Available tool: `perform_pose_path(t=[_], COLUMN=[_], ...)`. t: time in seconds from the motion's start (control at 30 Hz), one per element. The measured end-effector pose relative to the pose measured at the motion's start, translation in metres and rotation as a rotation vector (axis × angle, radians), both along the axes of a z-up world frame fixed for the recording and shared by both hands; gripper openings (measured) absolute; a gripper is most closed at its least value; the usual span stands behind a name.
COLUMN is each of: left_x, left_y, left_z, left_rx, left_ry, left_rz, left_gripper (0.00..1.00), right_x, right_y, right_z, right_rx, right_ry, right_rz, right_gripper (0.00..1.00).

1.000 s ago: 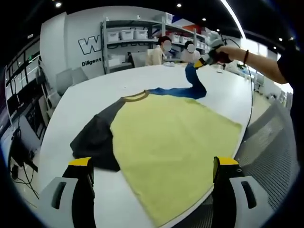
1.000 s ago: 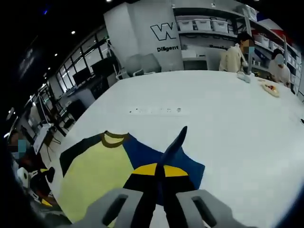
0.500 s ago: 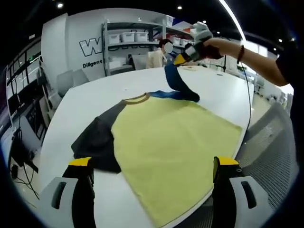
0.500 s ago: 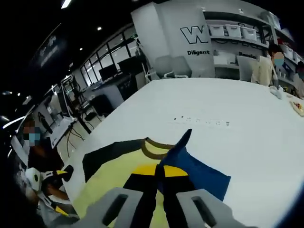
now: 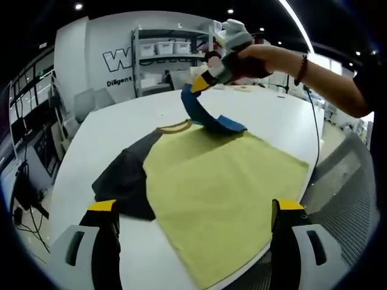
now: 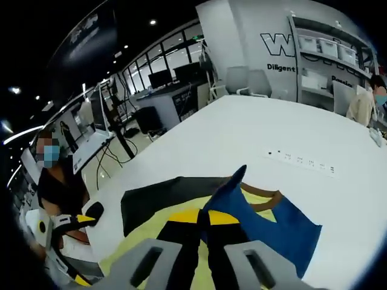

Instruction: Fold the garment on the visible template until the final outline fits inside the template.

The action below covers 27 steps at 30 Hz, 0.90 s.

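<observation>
Shirt: we see a yellow shirt (image 5: 224,181) lying flat on the white table (image 5: 284,121), its brown collar (image 5: 174,126) toward 12 o'clock in the left gripper view and its hem reaching the near table edge at about 5 o'clock.
Dark sleeve: the black sleeve (image 5: 124,178) lies spread on the table at 9 o'clock of the yellow body.
Blue sleeve: the blue sleeve (image 5: 205,115) is lifted off the table at 12 o'clock of the shirt, arching up from the shoulder over the collar area; its base still rests on the shirt.
Right gripper: we see it in the left gripper view (image 5: 202,83), held in a person's hand (image 5: 251,60) at 1 o'clock, above the table. In the right gripper view its jaws (image 6: 202,226) are closed tight on the blue sleeve (image 6: 266,223), whose tip pokes up between them.
Left gripper: our left gripper (image 5: 196,217) sits at 6 o'clock, above the near hem of the shirt, its jaws wide apart and holding nothing.
Template: we cannot make out any template outline on the table.
Background: shelves with white bins (image 5: 163,46) stand at 12 o'clock beyond the table.
</observation>
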<state>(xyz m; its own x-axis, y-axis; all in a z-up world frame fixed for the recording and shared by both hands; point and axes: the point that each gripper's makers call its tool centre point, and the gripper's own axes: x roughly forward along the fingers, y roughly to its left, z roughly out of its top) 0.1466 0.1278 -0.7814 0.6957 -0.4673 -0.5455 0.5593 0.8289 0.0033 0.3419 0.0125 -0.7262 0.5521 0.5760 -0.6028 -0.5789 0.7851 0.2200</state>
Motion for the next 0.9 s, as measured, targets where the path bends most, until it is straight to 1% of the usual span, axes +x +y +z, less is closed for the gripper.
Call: perform_pose_path(t=[0.1, 0.17, 0.27, 0.33, 0.37, 0.47, 0.53, 0.57, 0.67, 0.8, 0.83, 0.9], left_x=[0.000, 0.001, 0.001, 0.001, 0.001, 0.001, 0.001, 0.001, 0.001, 0.002, 0.002, 0.002], left_y=[0.001, 0.001, 0.002, 0.002, 0.002, 0.003, 0.003, 0.004, 0.004, 0.005, 0.006, 0.006], left_z=[0.000, 0.000, 0.000, 0.000, 0.000, 0.000, -0.001, 0.000, -0.001, 0.000, 0.000, 0.000], left_rx=[0.000, -0.001, -0.002, -0.001, 0.000, 0.002, 0.001, 0.002, 0.004, 0.003, 0.003, 0.002], left_ry=[0.001, 0.001, 0.000, 0.001, 0.002, 0.003, 0.003, 0.002, 0.004, 0.000, 0.001, 0.000], left_rz=[0.005, 0.007, 0.010, 0.010, 0.011, 0.013, 0.015, 0.017, 0.020, 0.025, 0.026, 0.029], left_gripper=[0.99, 0.99, 0.99, 0.99, 0.99, 0.99, 0.99, 0.99, 0.99, 0.99, 0.99, 0.99], right_x=[-0.004, -0.008, -0.014, -0.016, -0.019, -0.027, -0.030, -0.033, -0.035, -0.035, -0.037, -0.039], right_y=[0.018, 0.028, 0.037, 0.041, 0.046, 0.052, 0.057, 0.061, 0.066, 0.071, 0.073, 0.076], right_z=[-0.009, -0.020, -0.035, -0.043, -0.052, -0.066, -0.071, -0.076, -0.085, -0.094, -0.098, -0.103], right_rx=[-0.021, -0.047, -0.104, -0.113, -0.133, -0.174, -0.183, -0.198, -0.208, -0.234, -0.234, -0.228], right_ry=[0.001, 0.012, 0.014, 0.022, 0.028, 0.040, 0.043, 0.040, 0.051, 0.050, 0.070, 0.079], right_rz=[0.026, 0.048, 0.082, 0.080, 0.098, 0.125, 0.131, 0.150, 0.153, 0.151, 0.153, 0.160], right_gripper=[0.00, 0.00, 0.00, 0.00, 0.00, 0.00, 0.00, 0.00, 0.00, 0.00, 0.00, 0.00])
